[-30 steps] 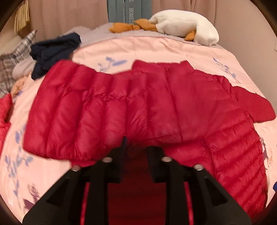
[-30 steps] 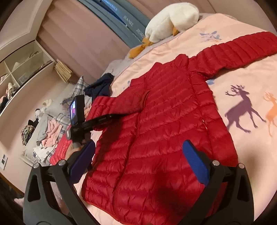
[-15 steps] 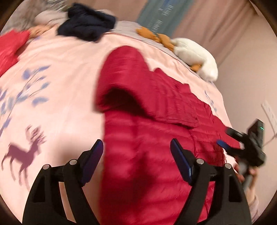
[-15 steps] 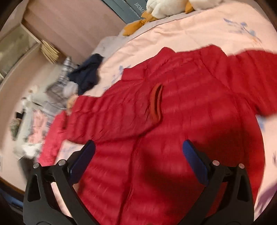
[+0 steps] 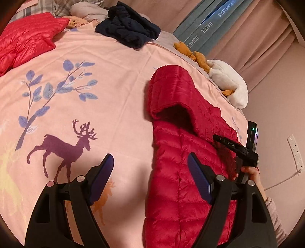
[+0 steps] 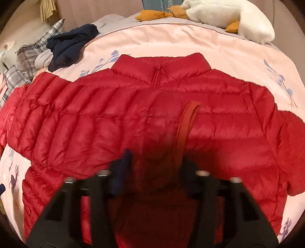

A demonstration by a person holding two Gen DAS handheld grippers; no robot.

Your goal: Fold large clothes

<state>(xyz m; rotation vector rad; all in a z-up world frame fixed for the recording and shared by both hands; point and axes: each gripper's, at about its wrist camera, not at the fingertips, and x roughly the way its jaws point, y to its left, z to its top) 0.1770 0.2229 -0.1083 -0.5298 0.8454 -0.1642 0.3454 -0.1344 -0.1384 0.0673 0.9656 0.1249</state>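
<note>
A red puffer jacket (image 6: 152, 118) lies front up on the pink bedspread (image 5: 114, 72), its left sleeve folded across the chest with the cuff (image 6: 185, 124) near the middle. My right gripper (image 6: 154, 162) is low over that cuff, its blurred jaws narrowed around the cuff's fabric. In the left wrist view the jacket (image 5: 181, 152) lies to the right. My left gripper (image 5: 150, 175) is open and empty above the bedspread at the jacket's left edge. The right gripper (image 5: 236, 148) shows there too, over the jacket's far side.
A dark navy garment (image 5: 129, 32) and a second red jacket (image 5: 26, 43) lie at the far left of the bed. A white plush goose (image 6: 228, 17) lies by the headboard. Plaid clothes (image 6: 22, 63) are piled at the left edge.
My left gripper let go of the folded sleeve, opened and drew back to the jacket's left side. My right gripper moved down onto the sleeve cuff and its jaws narrowed.
</note>
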